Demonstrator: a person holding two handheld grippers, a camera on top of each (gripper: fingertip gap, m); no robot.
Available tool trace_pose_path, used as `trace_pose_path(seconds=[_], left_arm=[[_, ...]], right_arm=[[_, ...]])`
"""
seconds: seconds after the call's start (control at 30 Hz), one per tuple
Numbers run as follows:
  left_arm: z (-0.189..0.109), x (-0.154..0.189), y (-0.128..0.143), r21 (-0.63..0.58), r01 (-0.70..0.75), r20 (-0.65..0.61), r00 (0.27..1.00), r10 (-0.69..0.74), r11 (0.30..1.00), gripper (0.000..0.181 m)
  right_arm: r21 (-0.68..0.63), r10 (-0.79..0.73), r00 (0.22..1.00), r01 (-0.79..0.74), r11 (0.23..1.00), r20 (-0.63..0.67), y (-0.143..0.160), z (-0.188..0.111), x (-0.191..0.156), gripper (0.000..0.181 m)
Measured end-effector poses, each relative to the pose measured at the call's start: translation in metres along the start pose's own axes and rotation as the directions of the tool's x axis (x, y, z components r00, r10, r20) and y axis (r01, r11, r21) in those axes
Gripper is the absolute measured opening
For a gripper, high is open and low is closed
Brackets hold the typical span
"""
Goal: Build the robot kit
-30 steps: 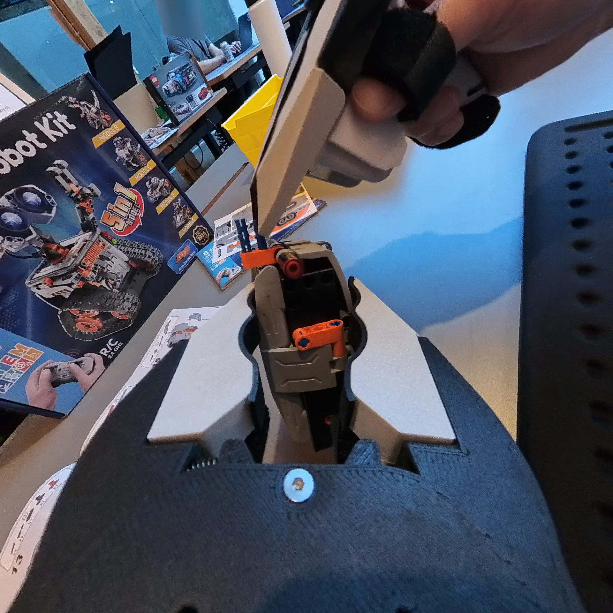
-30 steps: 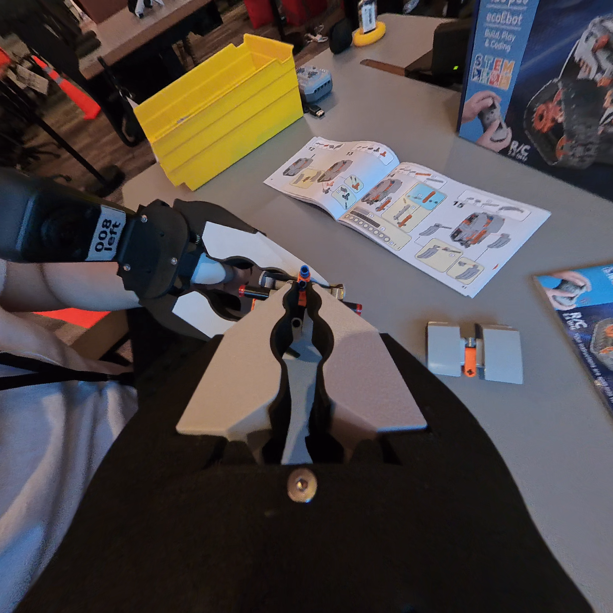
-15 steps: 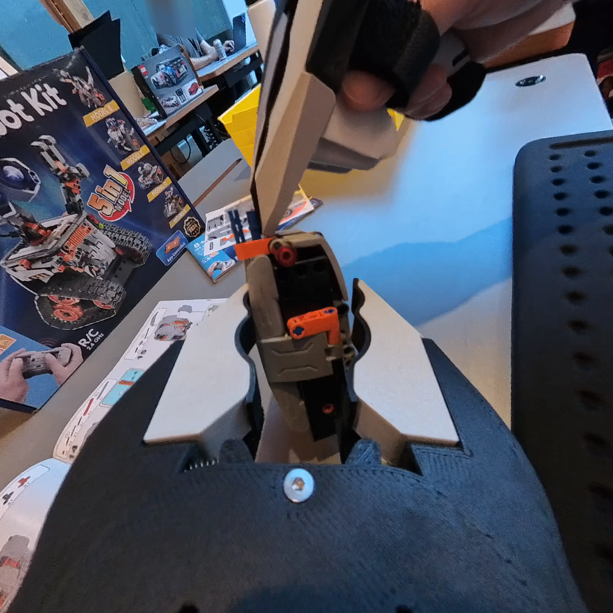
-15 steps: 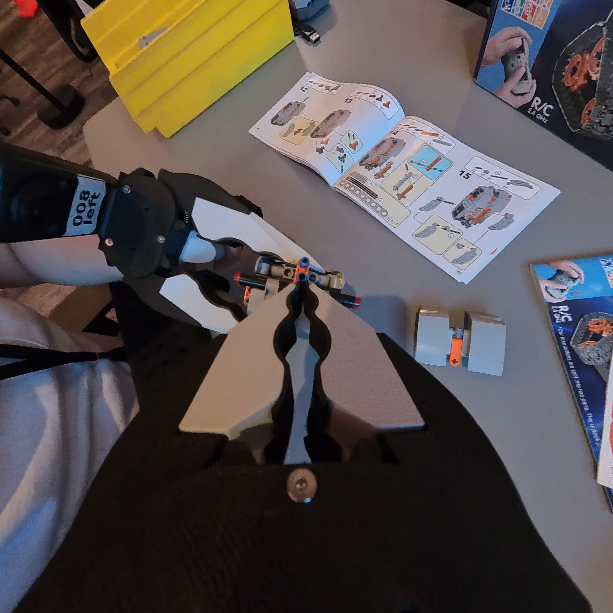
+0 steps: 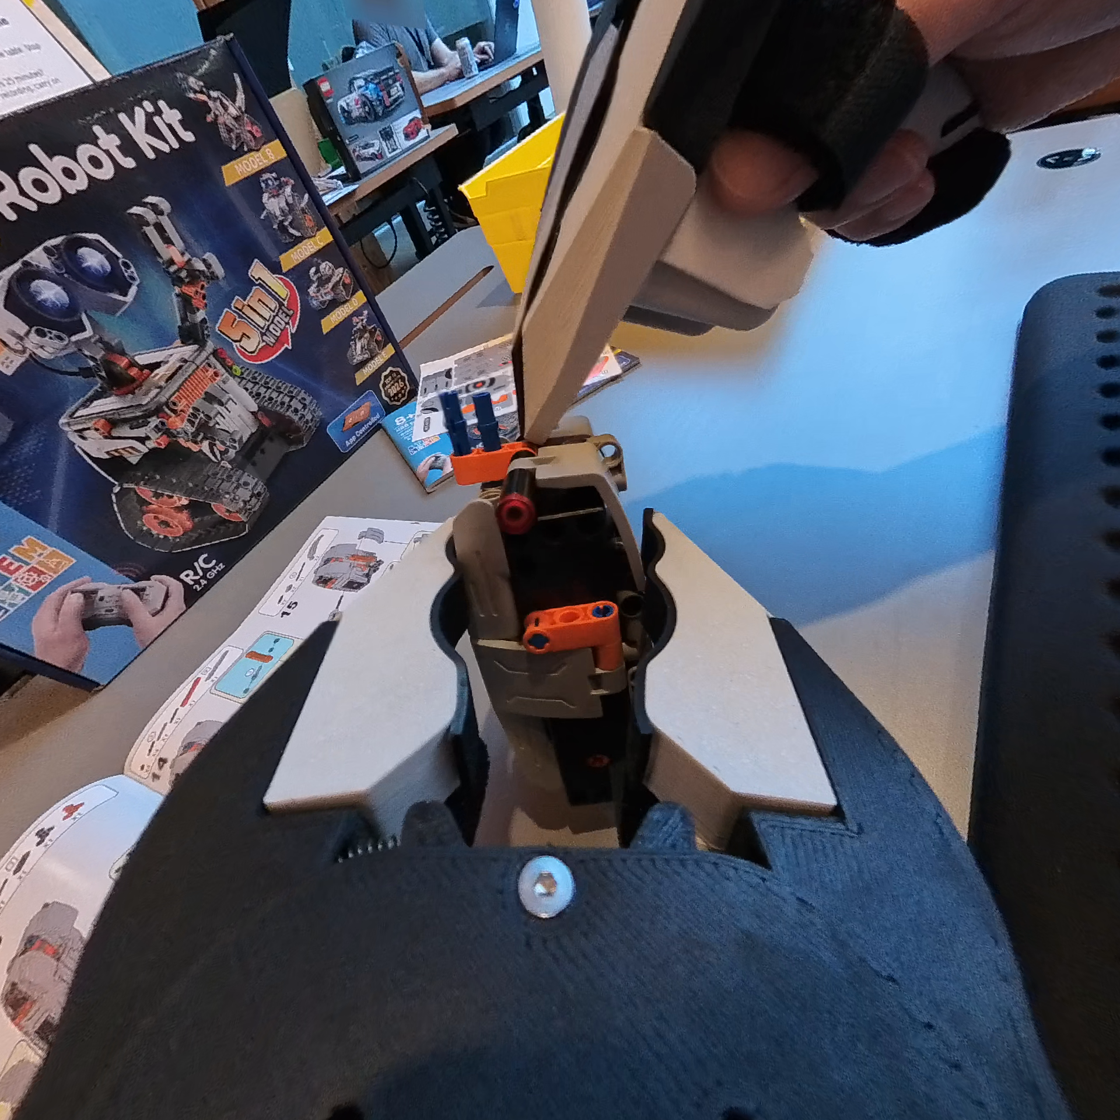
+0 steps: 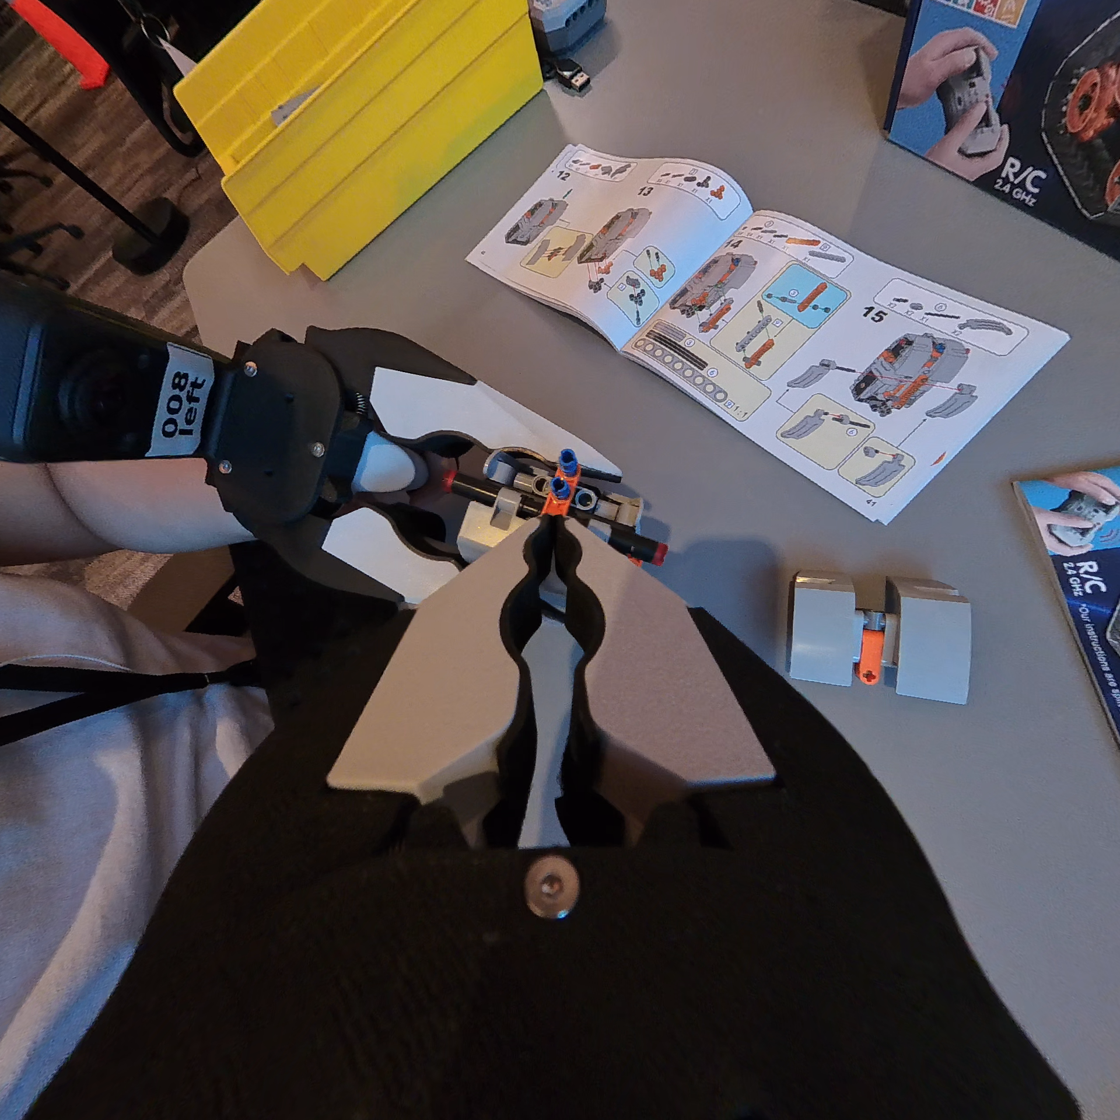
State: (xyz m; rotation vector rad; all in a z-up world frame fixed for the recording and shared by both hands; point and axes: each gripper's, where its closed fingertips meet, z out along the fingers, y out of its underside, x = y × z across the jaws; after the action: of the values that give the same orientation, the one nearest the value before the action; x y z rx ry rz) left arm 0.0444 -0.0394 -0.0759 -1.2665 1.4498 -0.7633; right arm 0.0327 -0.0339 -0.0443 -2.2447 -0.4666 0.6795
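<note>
My left gripper is shut on a grey, black and orange building-brick assembly and holds it upright above the grey table. My right gripper comes down from above and is shut on a small orange connector with two blue pins, which sits at the top of the assembly. In the left wrist view the right gripper meets that connector. The left gripper enters the right wrist view from the left. A person's hand holds the right gripper.
A grey two-block piece with an orange pin lies on the table to the right. An open instruction booklet lies beyond it. A yellow bin and a kit box stand at the back. A dark perforated object stands on the right. Both grippers' tips are close together, under 4 cm apart.
Both grippers keep their hold. The held assembly has turned a little, so the two blue pins show more clearly. The right wrist view has come nearer the table.
</note>
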Motion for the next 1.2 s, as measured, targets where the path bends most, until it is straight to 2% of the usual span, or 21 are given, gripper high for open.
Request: trace_pose_path(seconds=[0.53, 0.8, 0.9, 1.0, 1.2], left_arm=[[0.004, 0.009, -0.006, -0.005, -0.098, 0.029, 0.995, 0.098, 0.995, 0.053], [-0.001, 0.002, 0.001, 0.012, -0.053, -0.003, 0.999, 0.053, 0.999, 0.055], [0.0, -0.001, 0.014, -0.05, -0.057, 0.001, 0.998, 0.057, 0.997, 0.067], [0.002, 0.003, 0.018, -0.065, -0.009, -0.032, 0.999, 0.007, 0.998, 0.06], [0.004, 0.007, 0.016, -0.05, -0.048, -0.032, 0.998, 0.047, 0.998, 0.06]], right_arm=[[-0.004, 0.016, 1.0, -0.016, 1.0, -0.013, 0.007, -0.009, -0.003, 0.0], [-0.01, 0.006, 1.0, -0.006, 1.0, 0.0, 0.002, -0.001, -0.003, 0.0], [-0.027, -0.025, 1.0, 0.025, 0.999, -0.006, -0.002, 0.003, -0.004, 0.0], [-0.033, -0.041, 0.999, 0.04, 0.999, -0.006, -0.004, 0.004, -0.006, 0.0], [-0.028, -0.041, 0.999, 0.041, 0.999, -0.005, 0.0, 0.001, -0.006, 0.0]])
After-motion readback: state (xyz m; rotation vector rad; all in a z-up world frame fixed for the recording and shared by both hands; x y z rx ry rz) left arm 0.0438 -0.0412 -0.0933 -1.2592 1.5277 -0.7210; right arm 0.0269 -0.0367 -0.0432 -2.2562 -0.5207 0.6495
